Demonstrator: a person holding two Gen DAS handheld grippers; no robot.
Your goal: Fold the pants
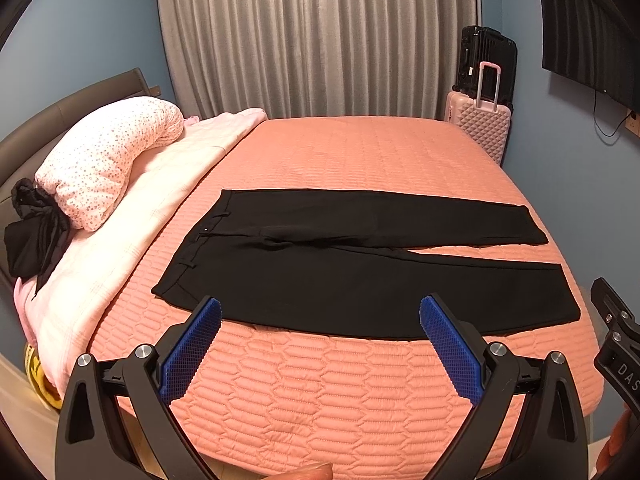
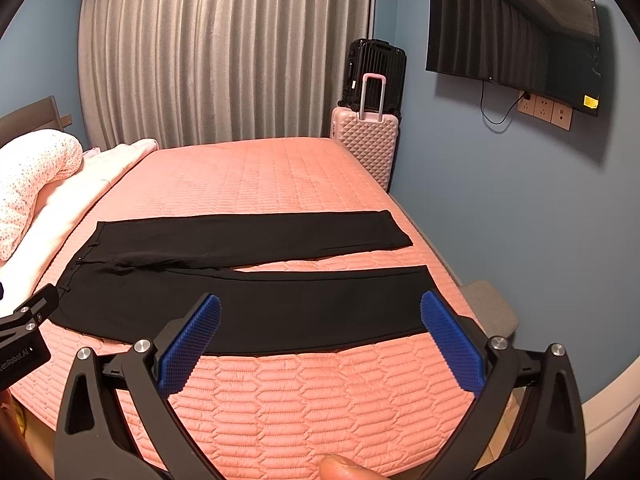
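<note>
Black pants [image 1: 340, 276] lie flat and spread on the pink quilted bed [image 1: 340, 392], waistband to the left, both legs running right with a narrow gap between them. They also show in the right wrist view [image 2: 248, 296]. My left gripper [image 1: 320, 308] is open and empty, held above the near edge of the near leg. My right gripper [image 2: 320, 308] is open and empty, held above the near leg toward its hem. Neither touches the cloth. The right gripper's body shows at the right edge of the left wrist view [image 1: 616, 332].
A rolled dotted duvet [image 1: 108, 160] and a pale blanket [image 1: 132, 216] lie at the bed's left, with a black garment [image 1: 36, 232] by the headboard. A pink suitcase [image 2: 368, 140] and a black one [image 2: 374, 68] stand at the far corner. A TV [image 2: 516, 36] hangs on the right wall.
</note>
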